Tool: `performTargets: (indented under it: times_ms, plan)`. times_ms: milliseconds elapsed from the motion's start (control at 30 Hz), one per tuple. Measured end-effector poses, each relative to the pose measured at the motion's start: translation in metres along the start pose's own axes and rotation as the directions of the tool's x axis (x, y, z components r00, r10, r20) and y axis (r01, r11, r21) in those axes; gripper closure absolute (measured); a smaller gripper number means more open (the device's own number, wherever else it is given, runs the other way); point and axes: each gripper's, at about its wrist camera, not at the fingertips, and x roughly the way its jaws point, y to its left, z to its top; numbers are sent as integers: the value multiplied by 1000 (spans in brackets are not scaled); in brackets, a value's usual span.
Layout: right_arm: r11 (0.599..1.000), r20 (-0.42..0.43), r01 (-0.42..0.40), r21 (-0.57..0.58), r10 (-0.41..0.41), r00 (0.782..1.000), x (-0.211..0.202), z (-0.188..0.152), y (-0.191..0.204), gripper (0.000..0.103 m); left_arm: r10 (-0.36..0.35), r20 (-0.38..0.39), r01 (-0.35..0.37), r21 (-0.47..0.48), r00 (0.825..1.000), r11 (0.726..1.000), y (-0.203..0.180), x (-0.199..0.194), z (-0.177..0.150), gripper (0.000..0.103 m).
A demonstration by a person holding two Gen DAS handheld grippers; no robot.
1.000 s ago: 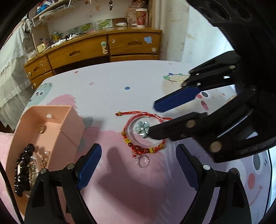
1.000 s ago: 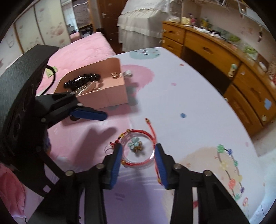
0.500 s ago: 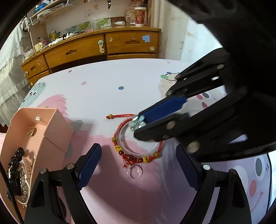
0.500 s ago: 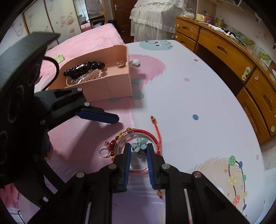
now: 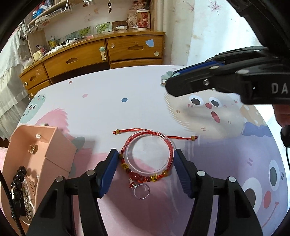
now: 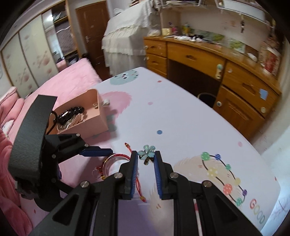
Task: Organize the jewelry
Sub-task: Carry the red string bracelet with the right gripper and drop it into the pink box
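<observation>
Flower charm pinched in right gripper; left gripper, closing, around bangle.

We look across a table spread with a pale cloth printed with cartoon monsters and coloured dots. Behind it runs a long wooden dresser with drawers — its top crowded with small clutter and a paper cup. Above it hangs a wire shelf on a whitish wall. From the other side we see a bed under a pink cover, a sliding wardrobe with floral panels, a brown door, and a piece of furniture draped in white frilled cloth — all in soft daylight.
</observation>
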Motion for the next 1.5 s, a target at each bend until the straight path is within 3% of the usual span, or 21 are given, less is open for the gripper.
performTargets:
  times_ms: [333, 500, 700, 967, 1100, 1133, 1167, 1200, 1267, 1400, 1500]
  plan:
    - [987, 20, 71, 146, -75, 997, -17, -4, 18, 85, -44, 49, 43, 17, 998, 999, 11, -52, 6, 42]
    - [951, 61, 84, 298, -107, 992, -32, -9, 36, 85, -69, 55, 69, -2, 996, 998, 32, -88, 1, 42]
    - [903, 106, 70, 425, -126, 986, -42, -11, 74, 85, -43, 96, 44, -11, 995, 999, 68, -133, -6, 42]
    - [876, 164, 35, 481, -130, 978, -47, 2, 137, 85, 7, 126, 0, -48, 992, 999, 136, -166, -11, 42]
    - [877, 160, 31, 480, -122, 980, -42, 9, 170, 85, -60, 155, 72, -68, 986, 995, 166, -176, -4, 42]
    - [880, 156, 30, 473, -117, 981, -40, 12, 179, 85, -110, 152, 122, -71, 982, 990, 172, -176, 0, 41]
    - [884, 154, 25, 466, -110, 982, -38, 14, 187, 85, -148, 141, 159, -68, 979, 985, 175, -176, 2, 39]
    - [886, 153, 23, 462, -105, 983, -36, 15, 194, 85, -165, 118, 174, -70, 979, 982, 178, -175, 7, 31]
    - [890, 150, 19, 456, -98, 984, -33, 18, 207, 85, -119, 69, 123, -60, 990, 991, 182, -180, 15, 26]
    - [892, 162, 23, 451, -107, 981, -27, 27, 228, 85, -34, 83, 39, -54, 996, 998, 193, -211, 14, 13]
    - [886, 169, 36, 463, -128, 977, -24, 33, 236, 85, 17, 56, -12, -87, 998, 996, 210, -237, 2, 12]
